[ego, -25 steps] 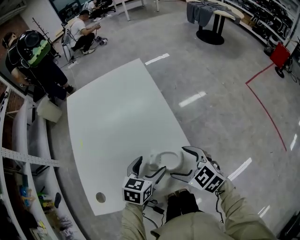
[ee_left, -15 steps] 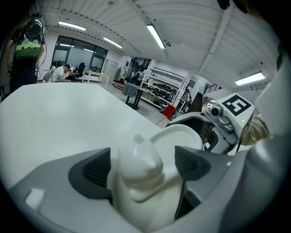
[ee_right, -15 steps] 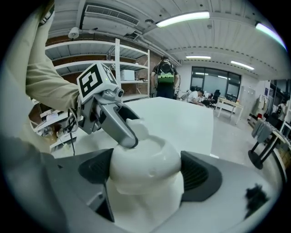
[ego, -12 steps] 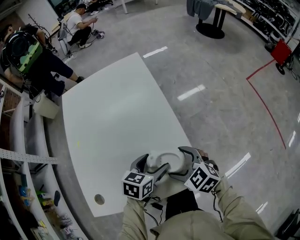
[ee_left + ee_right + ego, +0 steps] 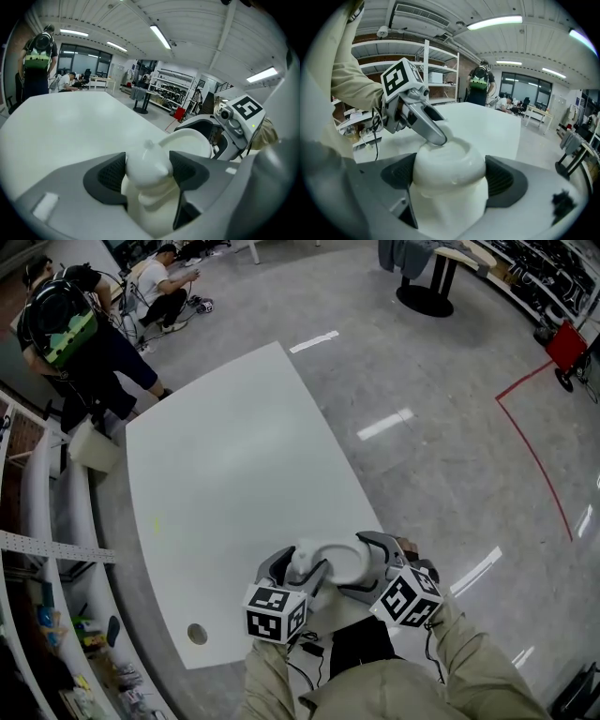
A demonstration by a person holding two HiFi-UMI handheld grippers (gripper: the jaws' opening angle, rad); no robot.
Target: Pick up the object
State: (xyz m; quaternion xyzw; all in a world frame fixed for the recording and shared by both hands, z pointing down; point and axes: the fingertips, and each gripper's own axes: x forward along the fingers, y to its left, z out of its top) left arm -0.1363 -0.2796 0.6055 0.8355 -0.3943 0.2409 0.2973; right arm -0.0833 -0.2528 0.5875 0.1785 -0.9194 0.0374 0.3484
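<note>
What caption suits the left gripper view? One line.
The left gripper closing on the knobbed end of the white object; the right gripper beyond.

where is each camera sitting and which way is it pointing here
Head view: on the person's head, looking steeply down at the white table; shows both sleeves, the left gripper and the right gripper.
Left gripper view: on the left gripper, looking along its jaws, which are closing on the white object's knob; the right gripper shows beyond.
Right gripper view: on the right gripper, looking along its jaws, clamped on the object's rounded body; the left gripper and a sleeve show beyond.
Shared: both gripper views show the white object and the opposite gripper.
</note>
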